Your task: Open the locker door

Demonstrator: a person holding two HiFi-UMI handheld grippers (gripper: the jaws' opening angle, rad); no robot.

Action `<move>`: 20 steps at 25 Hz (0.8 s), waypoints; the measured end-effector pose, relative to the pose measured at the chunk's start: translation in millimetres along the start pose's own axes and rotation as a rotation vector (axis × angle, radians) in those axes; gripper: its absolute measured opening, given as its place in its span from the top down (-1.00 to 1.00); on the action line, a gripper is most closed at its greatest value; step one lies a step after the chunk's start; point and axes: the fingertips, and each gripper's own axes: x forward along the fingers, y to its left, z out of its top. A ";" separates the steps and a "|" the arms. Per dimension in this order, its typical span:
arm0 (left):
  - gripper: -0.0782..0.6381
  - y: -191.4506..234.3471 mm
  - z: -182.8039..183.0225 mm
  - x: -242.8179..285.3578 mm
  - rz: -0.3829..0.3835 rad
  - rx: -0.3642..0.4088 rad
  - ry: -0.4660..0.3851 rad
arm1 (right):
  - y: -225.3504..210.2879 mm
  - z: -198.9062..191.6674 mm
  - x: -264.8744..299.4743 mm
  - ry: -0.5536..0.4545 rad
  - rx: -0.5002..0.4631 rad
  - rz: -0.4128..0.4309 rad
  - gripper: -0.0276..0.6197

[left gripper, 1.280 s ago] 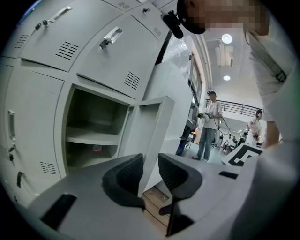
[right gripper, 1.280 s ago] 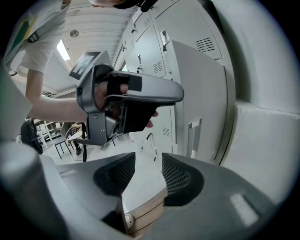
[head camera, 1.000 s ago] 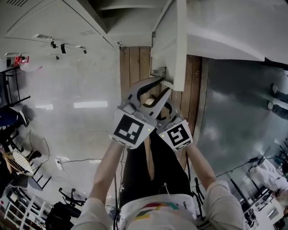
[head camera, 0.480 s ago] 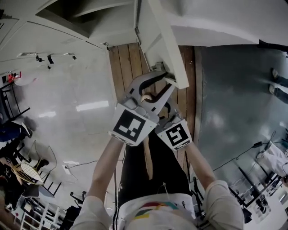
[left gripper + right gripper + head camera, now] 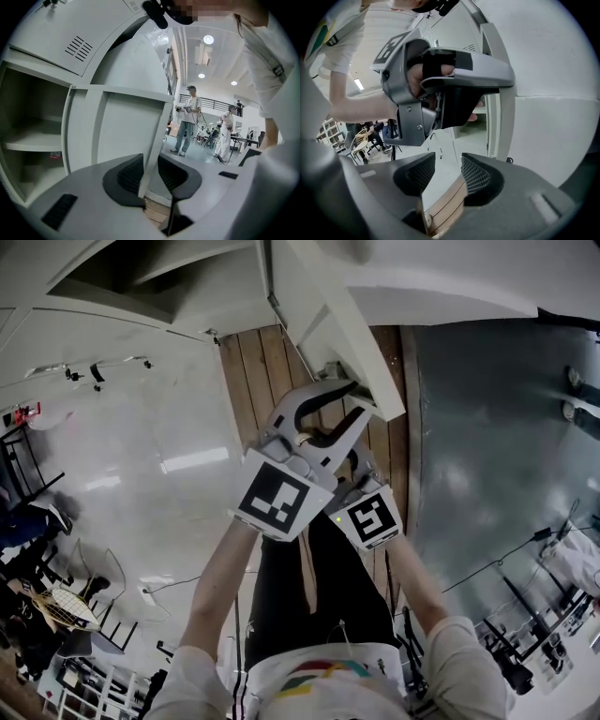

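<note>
The white locker door (image 5: pixel 323 296) stands swung out from its locker at the top of the head view. My left gripper (image 5: pixel 361 397) straddles the door's free edge. In the left gripper view the thin door edge (image 5: pixel 151 154) runs straight between the two dark pads (image 5: pixel 130 176), and the left gripper (image 5: pixel 149 177) is shut on it. Behind the door the open compartment (image 5: pixel 33 140) shows a shelf. My right gripper (image 5: pixel 444 171) hangs just below the left one, open, with only floor between its jaws. Its marker cube (image 5: pixel 370 517) sits beside the left cube.
A closed vented locker door (image 5: pixel 79 47) is above the open one. Two people (image 5: pixel 190 117) stand farther down the hall near desks. A wooden floor strip (image 5: pixel 248 381) lies under the locker. Chairs and racks (image 5: pixel 47 596) crowd the left.
The door has swung further out with the left gripper on its edge, and more of the dark locker opening shows at the upper left. The right gripper has stayed close beneath.
</note>
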 end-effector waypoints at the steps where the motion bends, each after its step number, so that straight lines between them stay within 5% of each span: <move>1: 0.49 -0.3 0.3 1.5 -0.002 -0.001 0.000 | 0.0 0.7 0.4 0.002 -0.006 0.001 0.39; 6: 0.48 -1.7 1.4 6.2 -0.009 -0.068 -0.027 | 1.9 2.2 2.0 0.002 -0.014 0.000 0.40; 20: 0.35 7.6 0.6 -35.7 -0.007 -0.103 -0.061 | 27.0 19.7 12.0 -0.004 -0.049 0.044 0.40</move>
